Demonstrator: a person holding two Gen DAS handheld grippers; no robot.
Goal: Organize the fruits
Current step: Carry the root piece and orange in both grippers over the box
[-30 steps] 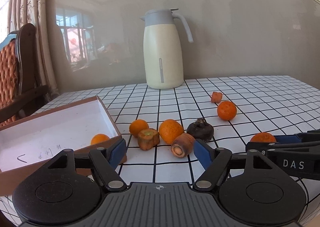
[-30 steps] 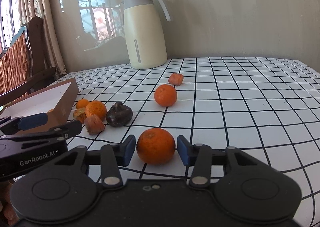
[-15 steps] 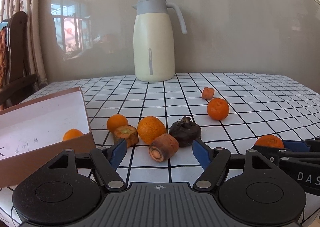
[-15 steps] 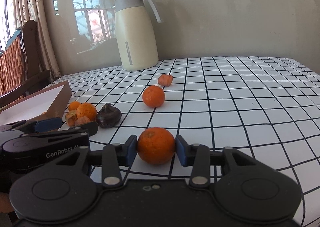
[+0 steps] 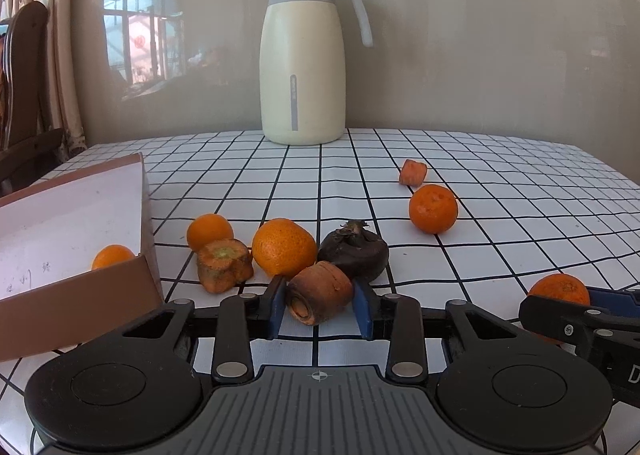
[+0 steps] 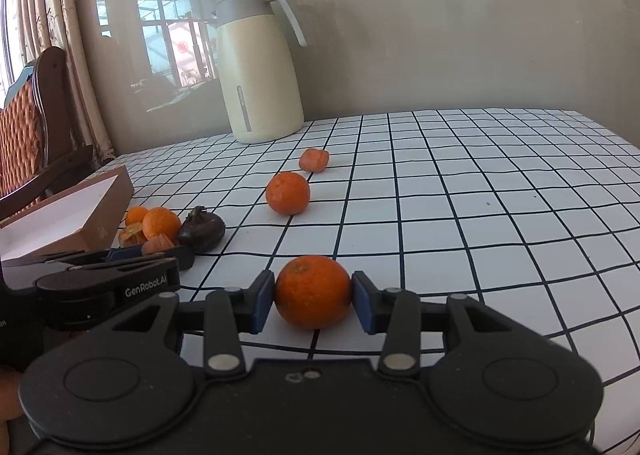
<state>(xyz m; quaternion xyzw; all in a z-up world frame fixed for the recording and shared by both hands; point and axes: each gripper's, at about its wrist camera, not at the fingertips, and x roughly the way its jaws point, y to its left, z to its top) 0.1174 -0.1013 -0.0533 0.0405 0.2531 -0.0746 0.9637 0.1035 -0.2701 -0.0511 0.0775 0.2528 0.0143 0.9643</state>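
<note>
— What has the left claw point(image 5: 319, 305) got?
— Its blue pads are closed against a carrot chunk point(image 5: 318, 292) lying on the checked desk point(image 5: 500, 255), just in front of a dark fruit point(image 5: 354, 251).
— And the right claw point(image 6: 313, 301)?
— Clamped on a mandarin point(image 6: 313, 292) resting on the desk.
— The box point(image 5: 76, 247)?
— At the left, one mandarin point(image 5: 113, 256) inside.

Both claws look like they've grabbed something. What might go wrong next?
1. The left gripper pinches a carrot chunk that sits against the dark fruit and an orange; lifting it may nudge them rolling.
2. The right gripper holds a round orange only at its sides, so it might slip out.
3. The two grippers sit close together; heading for the box at once, they may collide.
</note>
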